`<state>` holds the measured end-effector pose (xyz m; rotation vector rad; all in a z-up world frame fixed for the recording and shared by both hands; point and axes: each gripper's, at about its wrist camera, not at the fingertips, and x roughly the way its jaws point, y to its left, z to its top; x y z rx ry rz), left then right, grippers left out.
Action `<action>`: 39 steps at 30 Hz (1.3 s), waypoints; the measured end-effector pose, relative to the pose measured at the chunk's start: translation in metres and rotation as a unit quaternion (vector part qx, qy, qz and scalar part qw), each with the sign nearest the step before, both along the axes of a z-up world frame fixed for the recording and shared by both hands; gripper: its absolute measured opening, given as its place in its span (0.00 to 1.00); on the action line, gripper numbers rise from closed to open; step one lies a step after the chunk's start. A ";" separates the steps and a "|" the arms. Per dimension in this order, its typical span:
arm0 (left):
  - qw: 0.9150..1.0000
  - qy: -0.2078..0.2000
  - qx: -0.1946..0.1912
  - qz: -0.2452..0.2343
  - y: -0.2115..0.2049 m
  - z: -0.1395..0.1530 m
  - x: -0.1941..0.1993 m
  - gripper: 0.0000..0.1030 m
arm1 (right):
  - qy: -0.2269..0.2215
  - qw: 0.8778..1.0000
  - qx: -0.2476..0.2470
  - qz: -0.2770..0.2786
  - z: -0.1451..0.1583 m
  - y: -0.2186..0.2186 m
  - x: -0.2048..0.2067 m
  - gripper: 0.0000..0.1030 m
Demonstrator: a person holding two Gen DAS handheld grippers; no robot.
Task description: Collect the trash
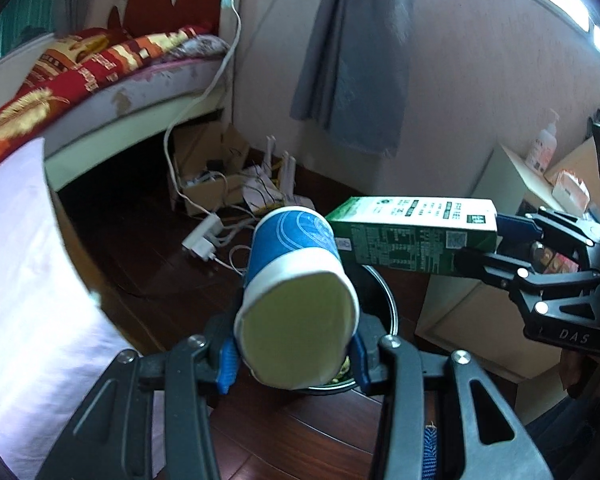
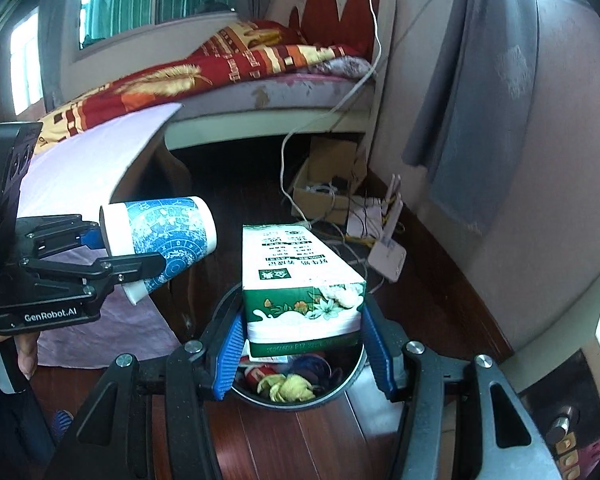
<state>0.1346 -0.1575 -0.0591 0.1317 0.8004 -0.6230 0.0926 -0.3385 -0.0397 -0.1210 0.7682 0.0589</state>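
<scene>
My left gripper (image 1: 294, 364) is shut on a blue and white paper cup (image 1: 296, 292), held on its side above the round trash bin (image 1: 392, 308). The cup also shows in the right wrist view (image 2: 160, 236), left of the bin. My right gripper (image 2: 302, 356) is shut on a green and white milk carton (image 2: 300, 280), held over the open trash bin (image 2: 340, 394), which holds peels and wrappers. The carton also shows in the left wrist view (image 1: 412, 236), with the right gripper (image 1: 500, 240) on its end.
A bed with a red patterned quilt (image 2: 220, 68) stands behind. A white-covered table (image 1: 24, 280) is at the left. A cardboard box (image 2: 328, 184), cables and a power strip (image 1: 202, 242) lie on the dark wooden floor. A white cabinet (image 1: 512, 184) stands right.
</scene>
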 end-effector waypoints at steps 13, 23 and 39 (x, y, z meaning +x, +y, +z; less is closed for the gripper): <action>0.998 0.067 0.008 -0.010 -0.019 -0.049 0.021 0.44 | 0.069 0.998 0.012 -0.005 -0.058 -0.020 0.026 0.55; 0.992 0.124 0.017 -0.015 -0.031 -0.086 0.037 0.44 | 0.132 0.991 0.006 0.018 -0.110 -0.021 0.066 0.55; 0.991 0.096 0.048 0.081 -0.002 -0.097 0.028 0.95 | 0.159 0.986 0.027 -0.045 -0.138 -0.043 0.058 1.00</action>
